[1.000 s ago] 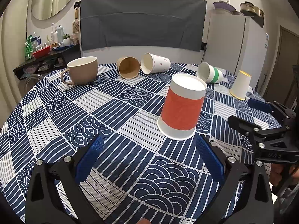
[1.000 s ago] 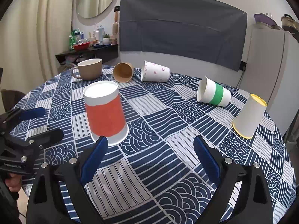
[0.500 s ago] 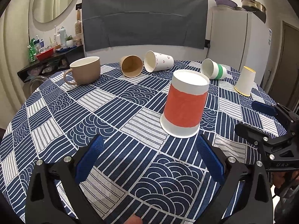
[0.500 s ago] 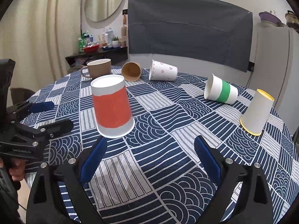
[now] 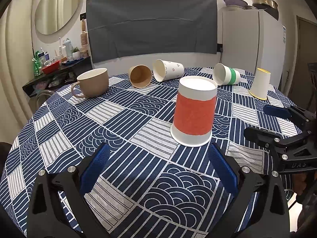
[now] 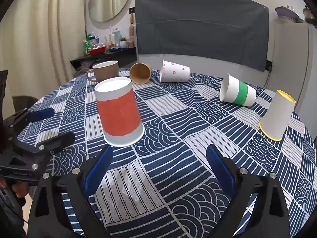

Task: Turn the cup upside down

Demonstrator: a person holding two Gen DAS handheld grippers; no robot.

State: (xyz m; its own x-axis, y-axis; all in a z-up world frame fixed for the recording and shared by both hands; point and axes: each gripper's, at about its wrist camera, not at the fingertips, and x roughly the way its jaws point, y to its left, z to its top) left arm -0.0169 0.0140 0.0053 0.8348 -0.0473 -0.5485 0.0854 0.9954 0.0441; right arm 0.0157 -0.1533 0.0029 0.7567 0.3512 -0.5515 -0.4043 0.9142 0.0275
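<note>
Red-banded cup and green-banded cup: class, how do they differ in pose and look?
The red-banded cup stands upside down, mouth on the tablecloth; the green-banded cup lies on its side, mouth open to view. The red band covers most of its wall; the green band is a narrow stripe. Both are white paper cups, held by neither gripper.

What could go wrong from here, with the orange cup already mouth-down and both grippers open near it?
1. The orange cup stands close ahead of the open left gripper; any forward nudge could tip the light cup.
2. Three cups lie on their sides, such as the green-banded cup; a bump may roll one across the table.
</note>
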